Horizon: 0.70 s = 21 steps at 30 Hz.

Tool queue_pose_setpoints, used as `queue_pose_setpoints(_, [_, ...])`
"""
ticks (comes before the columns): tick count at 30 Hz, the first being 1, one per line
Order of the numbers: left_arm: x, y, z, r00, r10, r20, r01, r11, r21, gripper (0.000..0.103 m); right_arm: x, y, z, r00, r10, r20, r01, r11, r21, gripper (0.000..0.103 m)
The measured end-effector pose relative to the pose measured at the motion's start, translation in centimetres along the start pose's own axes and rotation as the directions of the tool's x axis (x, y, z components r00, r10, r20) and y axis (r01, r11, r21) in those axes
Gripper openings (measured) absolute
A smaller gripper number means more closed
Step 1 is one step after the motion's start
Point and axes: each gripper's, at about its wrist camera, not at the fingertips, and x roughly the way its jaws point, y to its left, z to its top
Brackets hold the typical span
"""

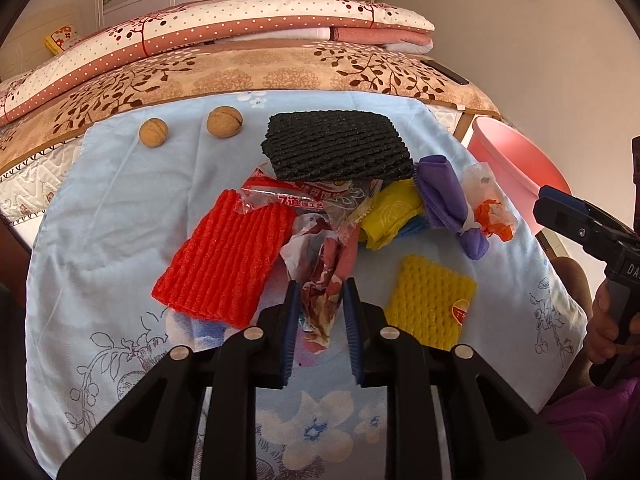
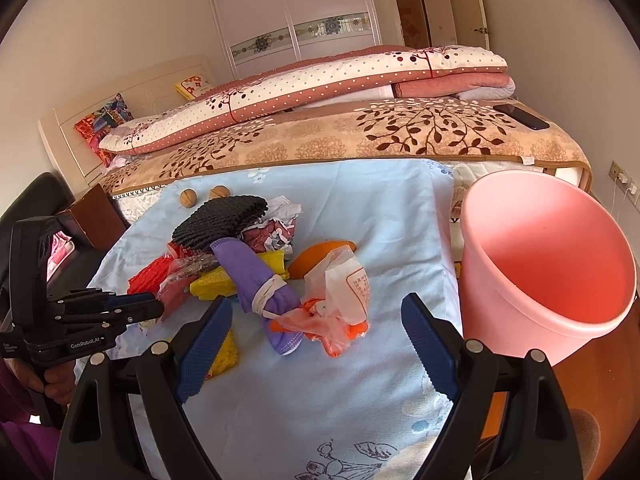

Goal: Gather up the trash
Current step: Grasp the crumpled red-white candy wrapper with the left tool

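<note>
Your left claw (image 1: 322,292) is clenched on the crumpled red-and-white wrapper (image 1: 324,280) at the near edge of the trash pile on the blue cloth (image 1: 100,220), light, crinkly and slippery, so grip its bunched middle, while your right claw (image 2: 316,320) stands released.

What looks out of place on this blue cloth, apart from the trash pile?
Two whole walnuts sit apart at the cloth's far edge, unlike the crumpled wrappers and foam nets heaped mid-cloth. An orange fruit-like thing lies among the trash. The pink bin looks tilted, though the fisheye may exaggerate that.
</note>
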Motion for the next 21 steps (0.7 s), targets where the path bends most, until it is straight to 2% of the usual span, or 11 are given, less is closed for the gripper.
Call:
queue_pose_setpoints(4, [-0.6,0.2,-0.1,1.0,-0.02,0.002,0.02,1.0,0.005,0.016,0.4,-0.1,0.0,1.0,0.003,-0.014,-0.003,1.0,0.007,0.085])
queue_pose_setpoints(12, [-2.6,0.0,-0.2,0.996,-0.073,0.054,0.072,0.997,0.017,0.015,1.2,-0.6,0.1,0.999,0.0,-0.032,0.001,0.999,0.032,0.085])
queue_pose_setpoints(21, [-5.4,-0.5,0.8,0.975,-0.175,0.137,0.176,0.984,0.003,0.014,2.8,-1.0,0.3,0.997,-0.021,-0.073,0.024,0.999,0.036,0.082])
